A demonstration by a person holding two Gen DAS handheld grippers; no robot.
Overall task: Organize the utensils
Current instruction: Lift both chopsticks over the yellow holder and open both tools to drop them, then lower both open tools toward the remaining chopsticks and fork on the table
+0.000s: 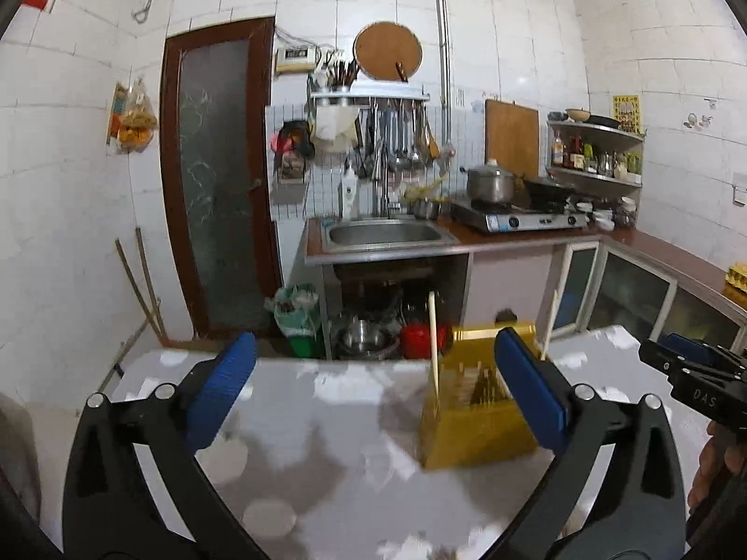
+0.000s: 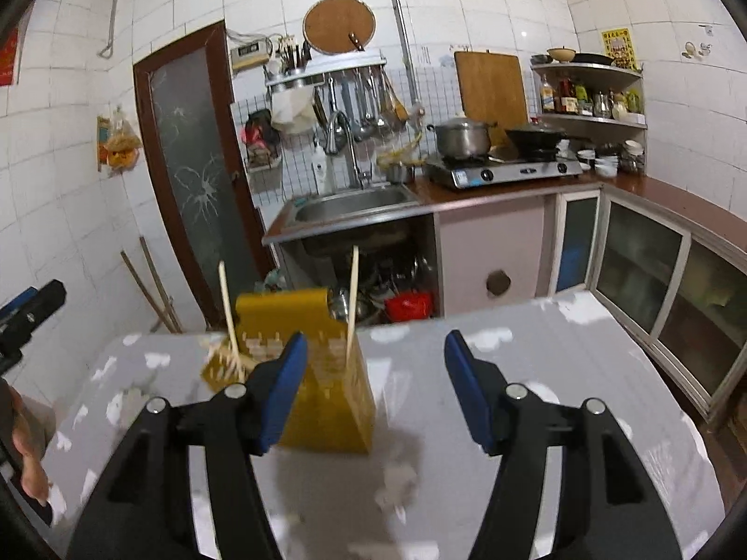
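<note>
A white-tiled kitchen wall (image 1: 513, 37) fills the upper half of both views, with a dark brown-framed door of frosted glass (image 1: 219, 177) at centre left. To the right of the door, a steel sink (image 1: 385, 233) sits in a reddish-brown counter (image 1: 504, 235), and a steel gas stove (image 1: 518, 219) on it carries a lidded steel pot (image 1: 490, 182) and a dark wok (image 1: 546, 189).

The pale grey, white-patched surface (image 1: 336, 466) takes up the lower half of each frame. On it stands the task's thing, a yellow plastic utensil holder (image 1: 471, 415) with a tall back plate; it lies lower centre right in the left wrist view and lower centre left in the right wrist view, blurred in both. Two pale wooden chopsticks (image 2: 353, 298) stand upright in it, one at each side.

The left gripper (image 1: 373, 387) is at the bottom of its frame, its blue-padded jaws spread wide with nothing between them; its right pad overlaps the holder's right edge in the picture, and contact cannot be told. The right gripper (image 2: 373, 392) is partly spread and empty too, its left pad in front of the holder. Each gripper's black tip shows at the edge of the other's view, with part of a hand (image 2: 28, 448) at lower left.
</note>
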